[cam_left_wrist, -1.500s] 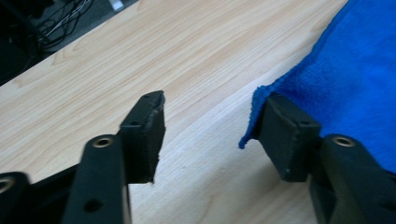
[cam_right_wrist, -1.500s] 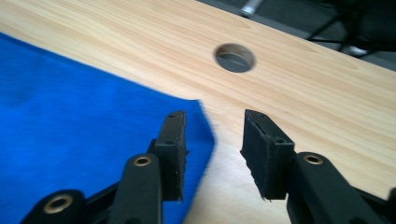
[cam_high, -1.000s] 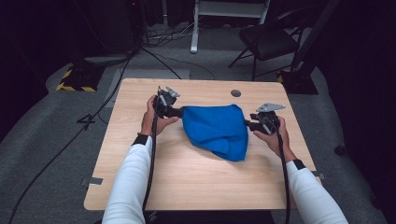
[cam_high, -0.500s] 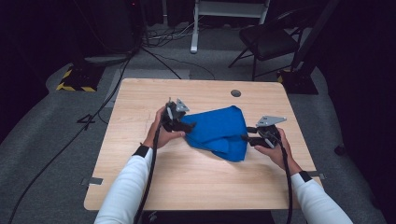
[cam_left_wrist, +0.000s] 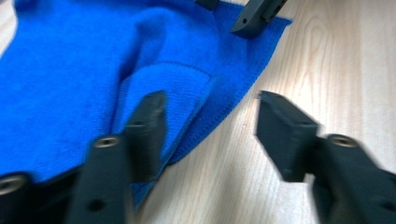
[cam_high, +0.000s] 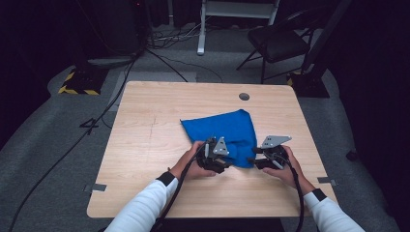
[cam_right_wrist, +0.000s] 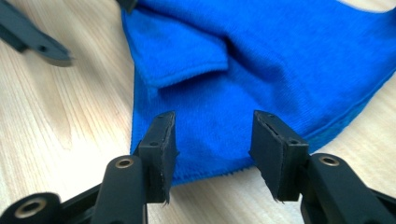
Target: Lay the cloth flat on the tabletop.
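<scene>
Blue cloth [cam_high: 227, 135] lies folded on the wooden bench [cam_high: 154, 135], a bit right of centre, near edge toward the person. Left gripper [cam_high: 226, 163] sits at cloth's near-left corner; its fingers [cam_left_wrist: 149, 126] have just been closing, now abt half apart w/ a folded cloth edge between them, one finger over cloth, other over bare wood, not pinching. Right gripper [cam_high: 251, 162] at near-right corner; fingers [cam_right_wrist: 163, 140] half apart, straddling the hem, no grip.
</scene>
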### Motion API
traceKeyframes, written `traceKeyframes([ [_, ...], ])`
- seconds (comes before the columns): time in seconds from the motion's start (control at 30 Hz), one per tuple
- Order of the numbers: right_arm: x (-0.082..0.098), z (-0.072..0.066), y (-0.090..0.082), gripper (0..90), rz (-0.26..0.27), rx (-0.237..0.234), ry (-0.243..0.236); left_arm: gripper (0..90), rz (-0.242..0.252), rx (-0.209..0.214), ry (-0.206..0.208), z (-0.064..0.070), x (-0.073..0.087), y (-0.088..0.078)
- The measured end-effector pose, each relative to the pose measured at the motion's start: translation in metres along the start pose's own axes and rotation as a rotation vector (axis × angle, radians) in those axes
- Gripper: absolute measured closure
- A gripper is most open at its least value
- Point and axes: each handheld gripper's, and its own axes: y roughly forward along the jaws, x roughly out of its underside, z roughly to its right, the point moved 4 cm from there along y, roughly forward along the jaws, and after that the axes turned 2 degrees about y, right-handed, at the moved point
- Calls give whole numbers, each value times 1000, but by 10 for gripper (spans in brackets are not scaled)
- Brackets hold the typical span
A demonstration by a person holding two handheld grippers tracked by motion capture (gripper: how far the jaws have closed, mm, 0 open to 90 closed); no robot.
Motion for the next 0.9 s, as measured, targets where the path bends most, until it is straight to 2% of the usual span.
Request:
traceKeyframes([
  [0.07,3,1,3,510,-15,-4,1,579,-11,-15,-12,-6,4,4],
  [0.13,7,2,6,510,-29,-6,4,642,-19,-7,-22,-11,9,6],
  [0.17,8,3,6,510,-32,-5,5,685,-30,-21,-21,-13,12,6],
  [0.3,12,8,6,510,-39,-1,21,858,-47,-48,-19,-21,21,1],
  [0.33,13,9,6,510,-45,1,25,875,-50,-51,-26,-23,23,-1],
  [0.4,18,10,8,511,-66,4,23,884,-44,-50,-20,-26,26,-6],
  [0.5,23,13,5,510,-59,-4,38,885,-62,-47,-13,-26,31,-15],
  [0.63,27,19,0,508,-67,5,52,878,-55,-52,-16,-27,37,-26],
  [0.7,31,24,-4,494,-79,23,55,878,-64,-74,-7,-27,44,-38],
  [0.83,37,31,-11,492,-94,18,67,877,-60,-98,-27,-31,55,-52],
  [0.9,40,34,-15,494,-100,14,82,875,-56,-97,-37,-32,62,-59],
])
